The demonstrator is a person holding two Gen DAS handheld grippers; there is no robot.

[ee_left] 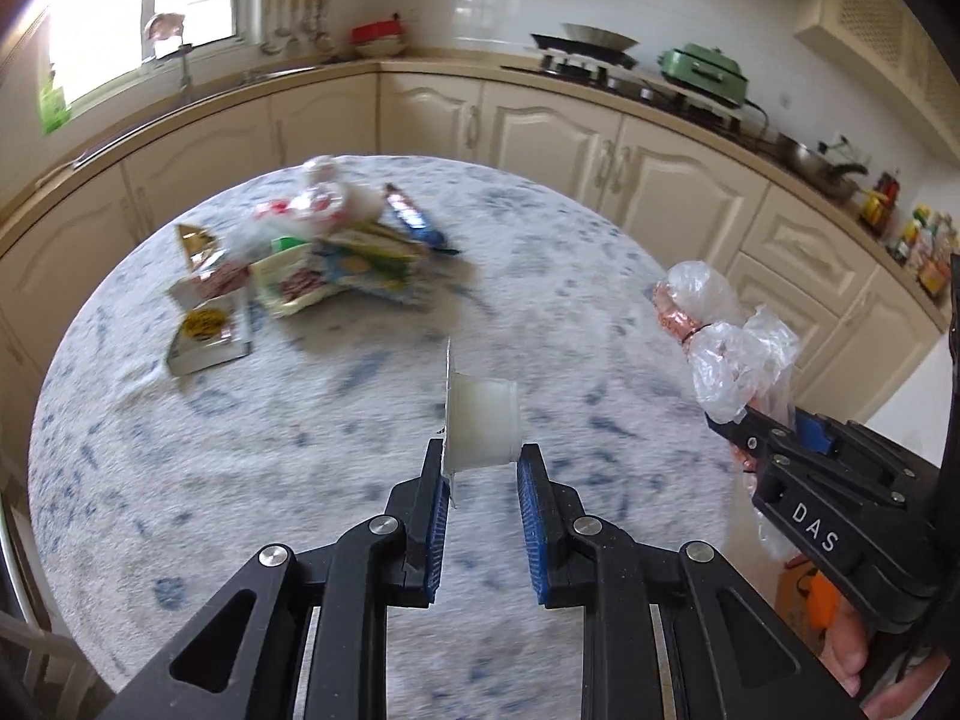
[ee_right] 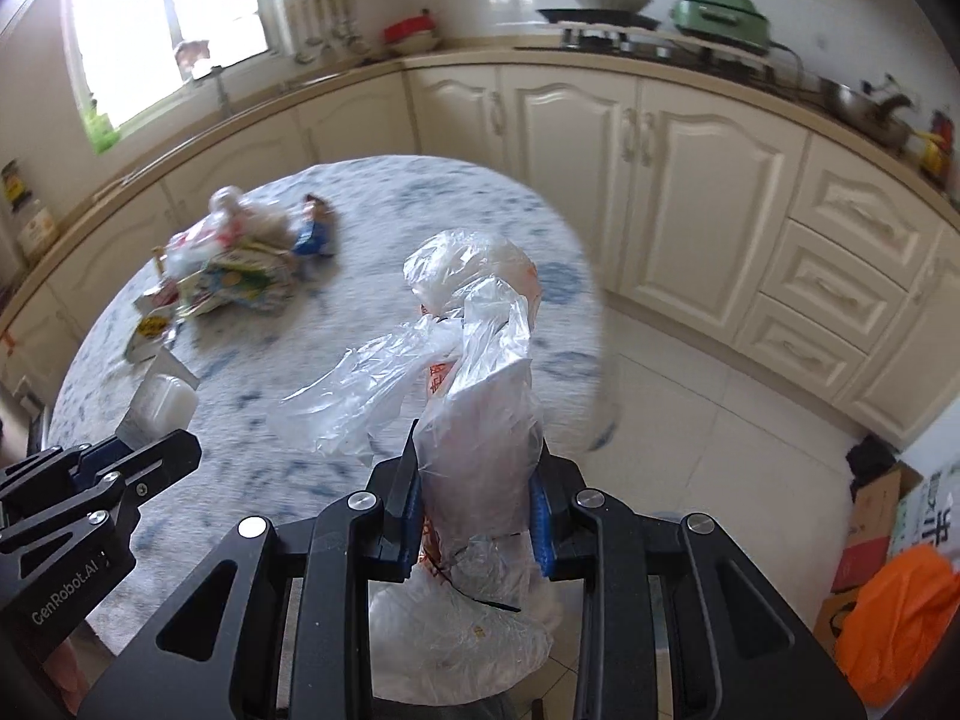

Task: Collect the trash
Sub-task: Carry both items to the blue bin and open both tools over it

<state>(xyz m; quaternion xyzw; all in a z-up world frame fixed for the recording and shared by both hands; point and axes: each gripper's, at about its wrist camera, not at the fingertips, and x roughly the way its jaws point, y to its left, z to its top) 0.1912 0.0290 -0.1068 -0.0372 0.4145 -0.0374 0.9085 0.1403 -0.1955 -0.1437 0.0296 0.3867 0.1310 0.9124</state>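
My left gripper [ee_left: 480, 456] is shut on a small white plastic cup [ee_left: 483, 420] with a peeled foil lid, held on its side above the round table [ee_left: 360, 510]. In the right wrist view that cup [ee_right: 162, 402] shows at the left, in the left gripper [ee_right: 135, 447]. My right gripper [ee_right: 477, 456] is shut on a crumpled clear plastic bag [ee_right: 474, 360] that sticks up between the fingers and hangs below them. The same bag [ee_left: 726, 336] appears at the right of the left wrist view, held by the right gripper [ee_left: 756, 426]. A heap of wrappers and packets [ee_left: 294, 270] lies on the table's far left [ee_right: 228, 276].
The table wears a white cloth with blue flecks. Cream kitchen cabinets [ee_right: 690, 180] curve behind it, with a stove, pans and a green cooker [ee_left: 705, 69] on the counter. On the tiled floor at the right stand cardboard boxes [ee_right: 870, 516] and an orange bag [ee_right: 900, 618].
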